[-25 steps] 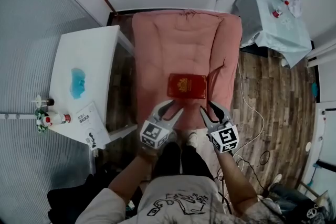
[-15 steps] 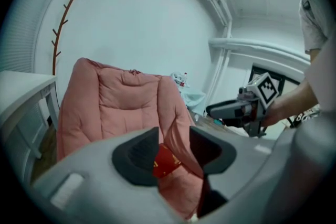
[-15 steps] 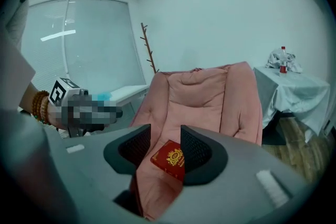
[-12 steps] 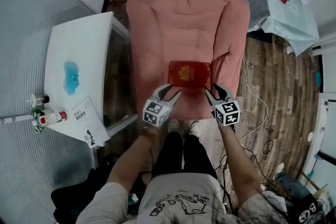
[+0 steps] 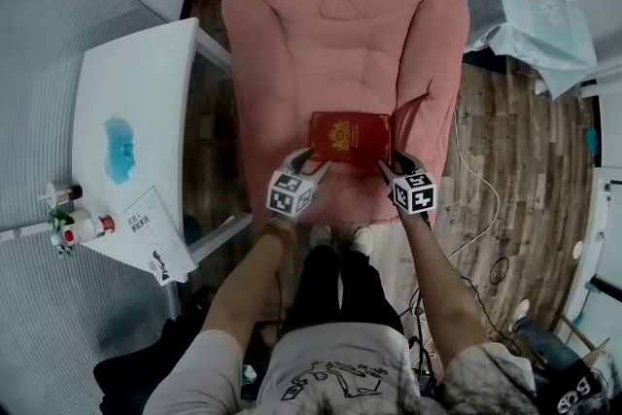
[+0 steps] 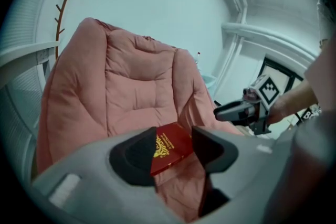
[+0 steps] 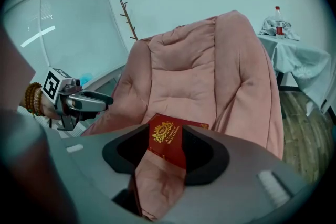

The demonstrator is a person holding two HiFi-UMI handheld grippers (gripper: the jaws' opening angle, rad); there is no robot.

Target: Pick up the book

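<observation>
Dark red book [image 5: 350, 137] with gold crest and gold lettering, flat on the seat of a pink padded armchair [image 5: 340, 44], left tongs [image 5: 310, 160] and right tongs [image 5: 393, 166] at its near corners, both partly open, jaws just widening, gripping nothing, book showing beyond each gap

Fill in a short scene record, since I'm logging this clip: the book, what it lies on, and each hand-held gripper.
book: red, gold emblem, lying flat
support: seat of pink padded chair
left hand-held gripper: at book's near left corner; jaws apart, just been opening; book shows in the gap, not gripped
right hand-held gripper: at book's near right corner; jaws apart, just been opening; book shows in the gap, not gripped
status: book not yet lifted
</observation>
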